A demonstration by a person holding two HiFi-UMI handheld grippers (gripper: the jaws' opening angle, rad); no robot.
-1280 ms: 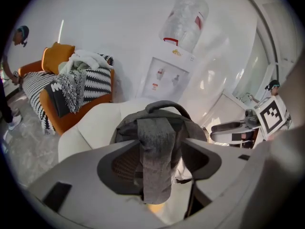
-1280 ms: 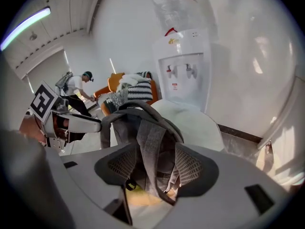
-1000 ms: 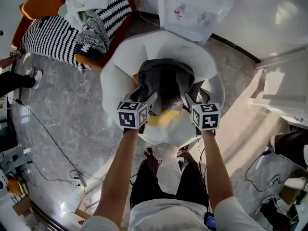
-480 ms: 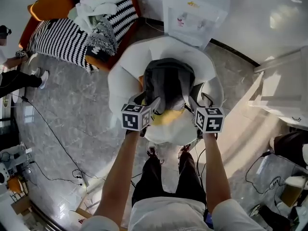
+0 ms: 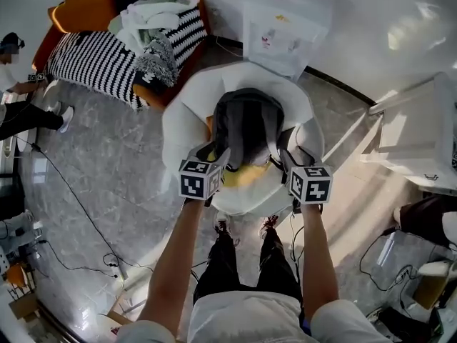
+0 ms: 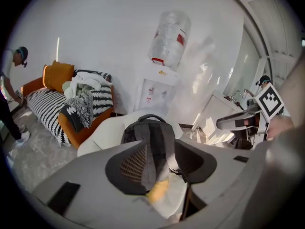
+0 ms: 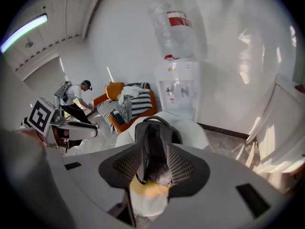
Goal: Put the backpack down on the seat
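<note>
The dark grey backpack point(image 5: 246, 123) stands upright on the seat of the round white armchair point(image 5: 182, 116), its top handle toward the chair back. Something yellow point(image 5: 246, 174) shows at its base. My left gripper point(image 5: 222, 160) sits at the backpack's lower left and my right gripper point(image 5: 283, 161) at its lower right, both just short of it. In the left gripper view the backpack point(image 6: 150, 133) shows beyond the gap of the left gripper point(image 6: 159, 165). The right gripper point(image 7: 153, 165) frames the backpack point(image 7: 152, 138) the same way. Both jaws are closing with nothing pressed between the pads.
An orange sofa point(image 5: 107, 48) with striped blankets stands at the back left, a water dispenser point(image 5: 282, 31) behind the armchair, a white cabinet point(image 5: 421, 145) at the right. Cables point(image 5: 71, 199) trail over the marble floor. A person point(image 5: 21, 113) stands at the far left.
Both grippers have drawn back a little from the backpack toward me. The backpack has stayed upright on the seat.
</note>
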